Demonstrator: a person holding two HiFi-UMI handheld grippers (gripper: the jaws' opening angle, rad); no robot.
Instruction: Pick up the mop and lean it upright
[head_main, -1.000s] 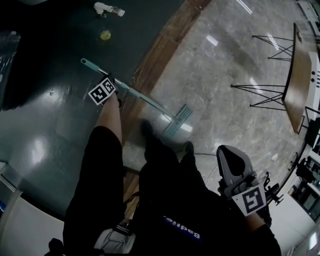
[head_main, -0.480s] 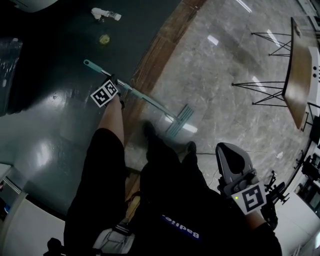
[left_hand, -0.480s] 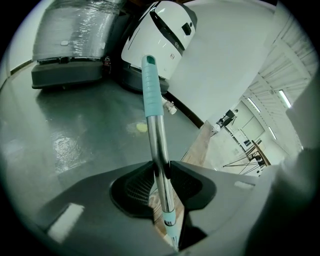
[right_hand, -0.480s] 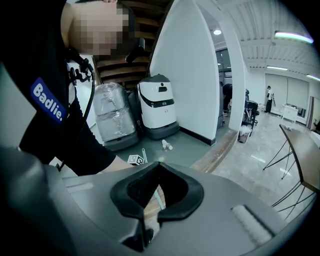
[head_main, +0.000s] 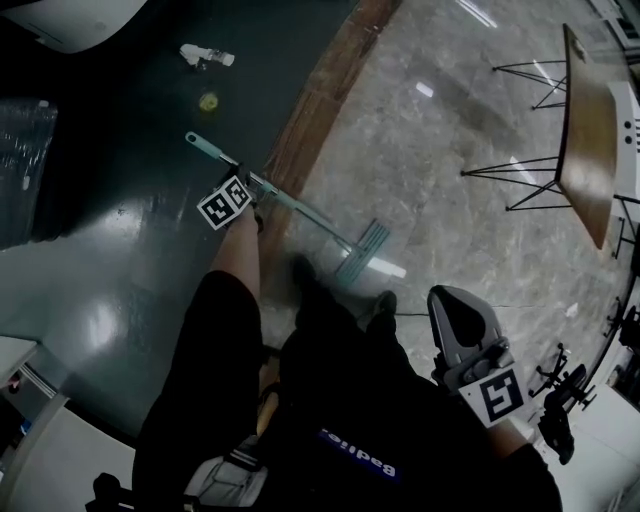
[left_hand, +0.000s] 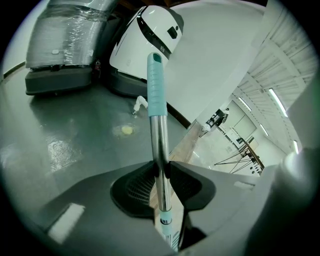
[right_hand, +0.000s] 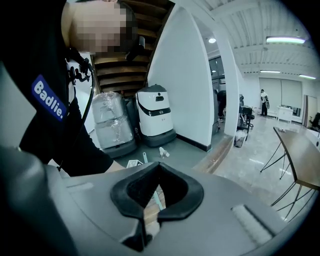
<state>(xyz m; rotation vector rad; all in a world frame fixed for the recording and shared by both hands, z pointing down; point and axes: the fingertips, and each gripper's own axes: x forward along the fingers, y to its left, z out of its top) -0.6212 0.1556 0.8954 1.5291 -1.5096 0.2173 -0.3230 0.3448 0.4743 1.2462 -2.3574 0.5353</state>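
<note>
Nearest, low at the person's right side, the right hand-held gripper (head_main: 450, 298) is clenched on nothing: in its own view the two dark pads meet at their tips (right_hand: 158, 166). It is well apart from the mop (head_main: 300, 210).

Farther out, at the end of the person's bare left forearm, the left hand-held gripper (head_main: 252, 186) grasps the mop by its bare metal shaft. In the left gripper view the pads press the shaft from both sides (left_hand: 161, 165), and the jaws have just been closing a little further on it. The shaft (left_hand: 159, 135) runs straight up out of the jaws. The teal grip (left_hand: 156, 85) stands beyond them, untouched.

From the head view the mop slants across the floor. The teal grip (head_main: 205, 147) pokes out past the gripper over the dark green floor (head_main: 120, 230). The rest of the shaft crosses the wooden strip (head_main: 320, 100) and runs down to the flat mop head (head_main: 364, 250). The head sits low on the pale stone floor (head_main: 450, 130), just beyond the person's shoe (head_main: 380, 302). Whether it touches the stone cannot be told.

Beyond the grip, a yellow spot (head_main: 208, 101) marks the green floor, and a small white bottle (head_main: 205, 55) lies farther on. Behind these stand a plastic-wrapped machine (left_hand: 65, 40) and a white robot (left_hand: 150, 35), side by side before a white wall.

Far off on the stone floor is a brown-topped table (head_main: 582, 130) on thin wire legs.
</note>
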